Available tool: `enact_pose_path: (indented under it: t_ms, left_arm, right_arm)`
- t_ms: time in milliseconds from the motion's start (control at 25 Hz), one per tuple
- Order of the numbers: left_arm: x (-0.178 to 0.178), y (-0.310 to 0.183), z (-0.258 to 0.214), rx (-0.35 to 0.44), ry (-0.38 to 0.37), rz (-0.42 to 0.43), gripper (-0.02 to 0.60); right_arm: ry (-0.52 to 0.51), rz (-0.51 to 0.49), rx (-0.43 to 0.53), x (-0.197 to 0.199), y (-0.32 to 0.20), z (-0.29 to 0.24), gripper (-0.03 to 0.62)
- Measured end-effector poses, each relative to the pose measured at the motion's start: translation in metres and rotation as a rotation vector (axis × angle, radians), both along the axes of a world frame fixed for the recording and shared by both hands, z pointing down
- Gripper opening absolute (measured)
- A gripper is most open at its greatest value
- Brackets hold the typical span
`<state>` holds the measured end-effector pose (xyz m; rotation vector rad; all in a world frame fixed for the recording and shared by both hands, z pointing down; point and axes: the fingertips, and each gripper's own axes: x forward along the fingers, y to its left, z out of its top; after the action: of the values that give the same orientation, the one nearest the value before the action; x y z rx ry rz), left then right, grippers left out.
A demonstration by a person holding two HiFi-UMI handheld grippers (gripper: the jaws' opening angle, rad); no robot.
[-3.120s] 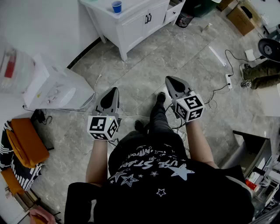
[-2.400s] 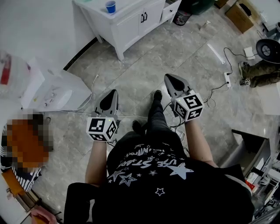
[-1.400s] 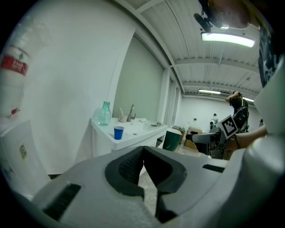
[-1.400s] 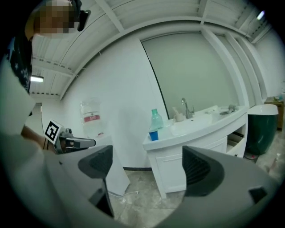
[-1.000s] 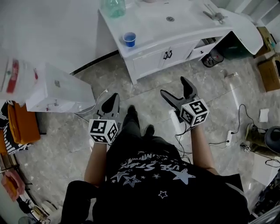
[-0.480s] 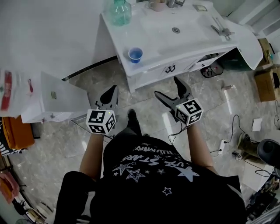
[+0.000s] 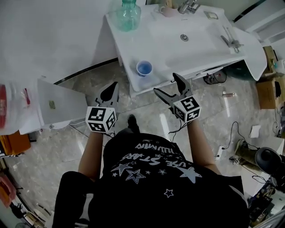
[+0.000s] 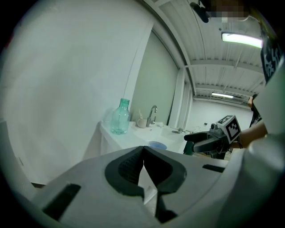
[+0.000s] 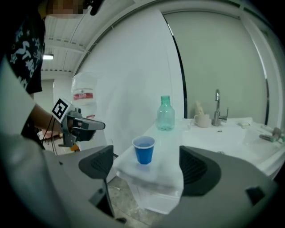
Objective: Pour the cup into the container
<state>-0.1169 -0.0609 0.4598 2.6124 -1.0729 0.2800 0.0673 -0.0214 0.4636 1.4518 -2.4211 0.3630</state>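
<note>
Grey marbled floor tiles run under a white bench [image 7: 133,78] with a sink basin set into its top. In the head view, the blue cup [image 7: 144,68] stands upright near the bench's front corner, and the green bottle [image 7: 128,15] stands well behind it by the wall. A faucet [image 7: 189,6] and a pale mug [image 7: 168,10] are at the back edge. My left gripper [image 7: 113,85] hangs over the floor short of the bench. My right gripper [image 7: 167,84] points at the bench edge, just beside the cup but apart from it.

In the left gripper view, my left gripper [image 8: 143,149] has its jaws pressed together with nothing between them. The bottle [image 8: 120,117] and the cup [image 8: 156,145] show beyond.

In the right gripper view, my right gripper [image 9: 147,164] is spread wide and empty. The cup [image 9: 144,150] sits framed in the gap between the jaws, farther off and untouched, with blue liquid inside. The bottle [image 9: 165,113] stands behind it.
</note>
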Motion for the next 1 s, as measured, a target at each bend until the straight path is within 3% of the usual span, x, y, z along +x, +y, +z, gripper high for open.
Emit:
enact_pose_path:
  t_ms: [200, 480, 1000]
  left_arm:
    - [-0.008, -0.021, 0.006, 0.002, 0.004, -0.008, 0.011]
    - [-0.011, -0.030, 0.006, -0.001, -0.003, -0.092, 0.011]
    - [-0.007, -0.002, 0.014, -0.047, -0.043, -0.456, 0.011]
  right_arm:
    - [0.121, -0.091, 0.011, -0.006, -0.024, 0.009, 0.465]
    - [0.156, -0.241, -0.010, -0.002, -0.045, 0.019, 0.465]
    - [0.144, -0.721, -0.060, -0.020, -0.073, 0.047, 0.463]
